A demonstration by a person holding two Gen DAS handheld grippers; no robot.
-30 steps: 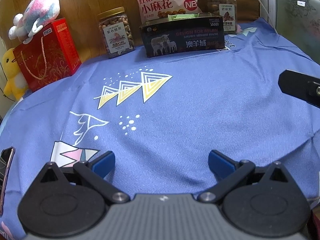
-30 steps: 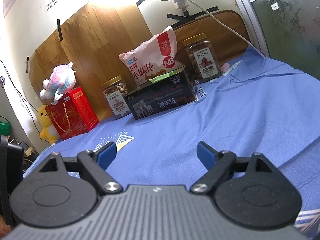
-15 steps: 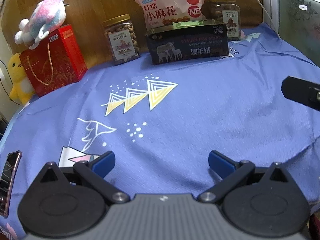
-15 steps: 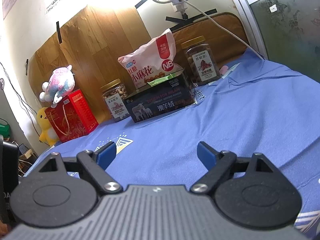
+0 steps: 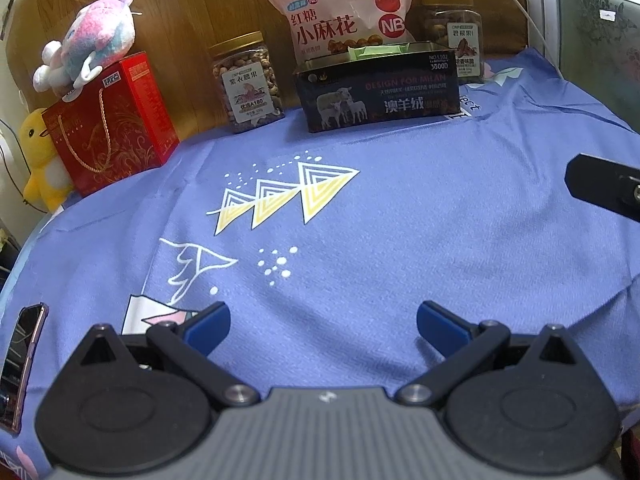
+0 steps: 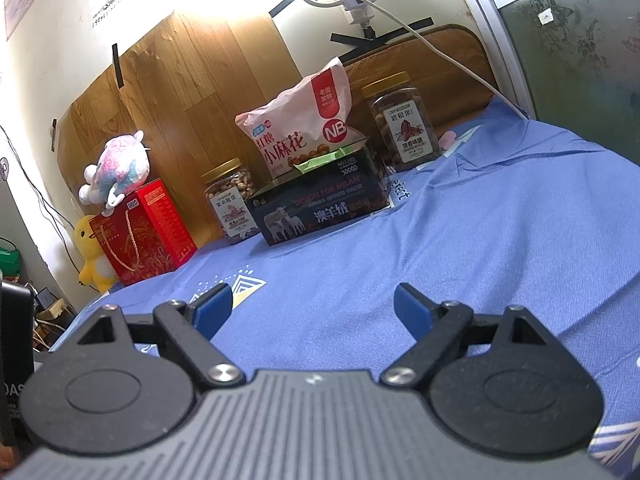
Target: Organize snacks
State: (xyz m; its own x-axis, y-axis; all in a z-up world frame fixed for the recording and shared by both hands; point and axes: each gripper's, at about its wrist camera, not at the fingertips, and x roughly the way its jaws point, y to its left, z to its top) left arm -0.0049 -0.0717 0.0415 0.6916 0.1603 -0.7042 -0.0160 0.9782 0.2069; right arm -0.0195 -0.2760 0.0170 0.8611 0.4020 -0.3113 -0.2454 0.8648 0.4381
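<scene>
Both the left gripper [image 5: 320, 322] and the right gripper [image 6: 310, 306] hover spread and empty over the blue patterned cloth [image 5: 400, 220]. The snacks (pink bag [image 5: 344, 12], gold-lidded plastic jars [image 5: 248, 82]) stand well apart beyond, around the dark tin box [image 5: 376, 92]. The step looks like approach; next, reach forward to one.

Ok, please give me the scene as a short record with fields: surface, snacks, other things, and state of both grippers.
surface: blue cloth with triangle print
snacks: pink snack bag standing behind the dark box; left nut jar beside the box; right nut jar behind it
other things: red gift box with plush toy on top; yellow duck toy; phone at the left edge
left gripper: open, empty
right gripper: open, empty
</scene>
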